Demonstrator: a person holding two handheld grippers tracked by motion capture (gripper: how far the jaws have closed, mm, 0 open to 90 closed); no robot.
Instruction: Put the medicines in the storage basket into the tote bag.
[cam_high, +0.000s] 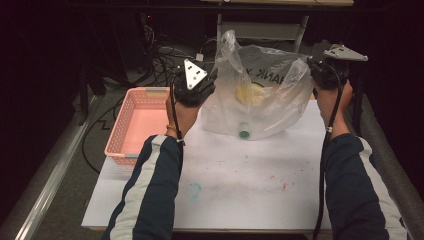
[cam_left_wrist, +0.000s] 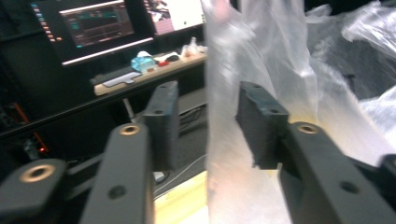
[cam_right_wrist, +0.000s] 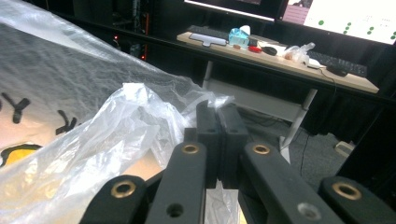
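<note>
Right now my right gripper (cam_right_wrist: 218, 122) has its jaws pressed together on a pinch of the clear plastic bag (cam_high: 260, 95), at the bag's right rim. My left gripper (cam_left_wrist: 208, 119) stands half open: a strip of the bag's film hangs between its pads (cam_left_wrist: 261, 123), lying against the right one and clear of the left, so I see no squeeze there. No earlier view tells me more. Black print on the bag reads mirrored through the film; I make out "HANK" and part of a "Y", the rest lost in folds. The bag stands at the far edge of the white table (cam_high: 240, 175), toward its middle, with something yellow (cam_high: 248, 93) and a green-capped bottle (cam_high: 244, 131) inside, both blurred by plastic. A pink basket (cam_high: 131, 125) sits at the table's left edge.
</note>
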